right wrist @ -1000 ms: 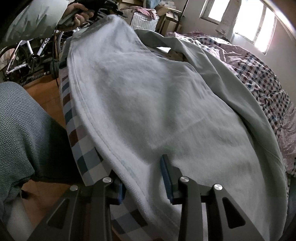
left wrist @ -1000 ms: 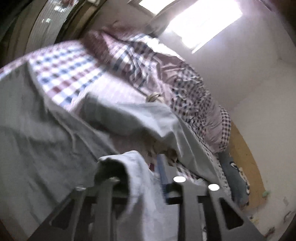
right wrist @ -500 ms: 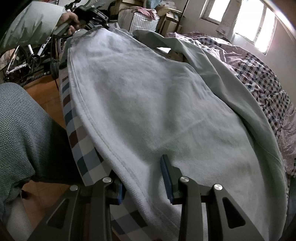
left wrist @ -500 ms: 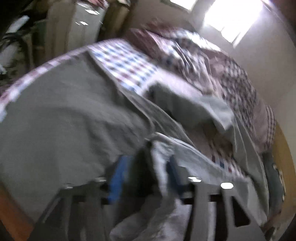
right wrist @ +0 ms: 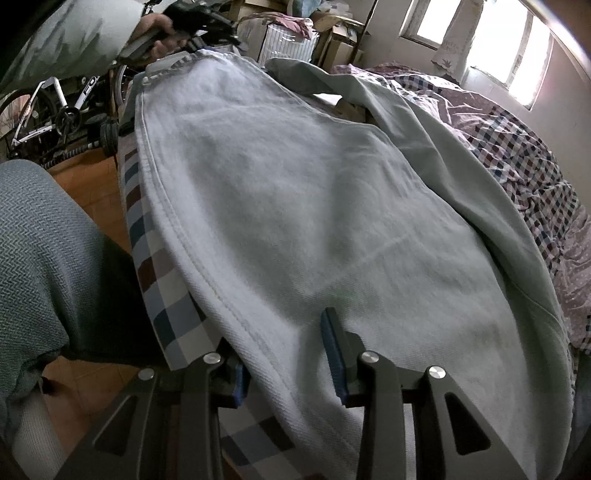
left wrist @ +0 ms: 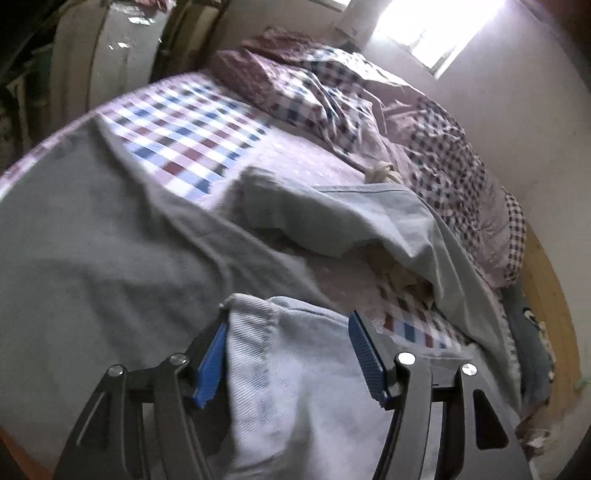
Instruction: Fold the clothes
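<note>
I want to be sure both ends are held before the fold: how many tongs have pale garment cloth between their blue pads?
2. The left tongs straddle a bunched end of the pale garment; the right tongs straddle its hem at the bed's edge. Pad contact isn't clear.

Blown-out window (left wrist: 436, 29) glare, dim blurred foreground, bowed fisheye edges.

Legible text: one partial marking.
Bicycle frame (right wrist: 44, 110), white, right wrist view: black letters "FO", the rest cut off; nothing else readable.
</note>
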Demonstrator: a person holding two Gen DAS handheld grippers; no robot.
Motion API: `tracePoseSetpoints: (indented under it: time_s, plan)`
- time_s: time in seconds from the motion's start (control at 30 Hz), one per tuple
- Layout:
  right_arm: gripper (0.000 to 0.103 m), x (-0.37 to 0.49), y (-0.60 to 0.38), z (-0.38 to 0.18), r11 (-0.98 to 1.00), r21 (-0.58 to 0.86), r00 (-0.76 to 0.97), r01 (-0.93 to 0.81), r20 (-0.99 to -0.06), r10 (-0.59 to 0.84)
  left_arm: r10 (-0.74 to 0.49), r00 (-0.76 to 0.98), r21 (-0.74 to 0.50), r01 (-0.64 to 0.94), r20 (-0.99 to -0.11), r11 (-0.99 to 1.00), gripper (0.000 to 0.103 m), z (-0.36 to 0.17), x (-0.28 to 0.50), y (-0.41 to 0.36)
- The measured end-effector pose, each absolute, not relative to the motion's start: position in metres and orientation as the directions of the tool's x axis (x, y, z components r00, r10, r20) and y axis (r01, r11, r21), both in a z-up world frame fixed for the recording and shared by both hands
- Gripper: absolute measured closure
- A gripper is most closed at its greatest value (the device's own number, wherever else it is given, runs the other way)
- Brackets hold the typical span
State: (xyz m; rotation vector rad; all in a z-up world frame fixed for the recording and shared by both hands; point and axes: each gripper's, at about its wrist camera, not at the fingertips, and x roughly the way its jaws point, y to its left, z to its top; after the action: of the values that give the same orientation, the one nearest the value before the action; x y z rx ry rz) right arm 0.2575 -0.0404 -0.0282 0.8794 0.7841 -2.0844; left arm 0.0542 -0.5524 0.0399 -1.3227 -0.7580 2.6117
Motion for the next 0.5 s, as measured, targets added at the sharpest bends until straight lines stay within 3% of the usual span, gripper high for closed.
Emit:
tracePoseSetpoints:
  time_s: [0.07,0.13,0.2,0.27,0.37,0.47,0.5]
  plan:
    - [0.066,0.258,-0.040,-0.029,-0.545,-0.246,-0.500,0.802,-0.776,-0.386,0.354,-0.614,-0.514,0.101,-0.706,-0.852,0.056,0.041,0.047,-0.550]
    - [0.065,0.258,-0.039,-0.029,-0.542,-0.247,-0.500,0.804,-0.774,-0.388,0.385,-0.630,-0.548,0.077,-0.674,-0.833,0.083,0.045,0.044,-0.549]
    - [0.065,0.258,-0.039,-0.029,-0.539,-0.248,-0.500,0.805,-0.773,-0.391,0.387,-0.701,-0.561,0.023,-0.599,-0.827,0.087,0.056,0.051,-0.550]
    - [0.065,0.258,-0.038,-0.029,-0.538,-0.246,-0.498,0.806,-0.772,-0.394,0.365,-0.768,-0.564,-0.007,-0.526,-0.826,0.087,0.065,0.061,-0.552]
    - [0.065,0.256,-0.040,-0.029,-0.540,-0.249,-0.502,0.804,-0.772,-0.391,0.260,-0.783,-0.517,0.090,-0.564,-0.851,0.086,0.060,0.067,-0.560]
    - [0.065,0.256,-0.043,-0.028,-0.542,-0.255,-0.507,0.801,-0.770,-0.387,0.214,-0.784,-0.517,0.154,-0.583,-0.842,0.073,0.059,0.085,-0.570]
    - [0.065,0.256,-0.043,-0.028,-0.543,-0.256,-0.508,0.800,-0.770,-0.386,0.199,-0.783,-0.516,0.175,-0.589,-0.838,0.057,0.059,0.091,-0.573]
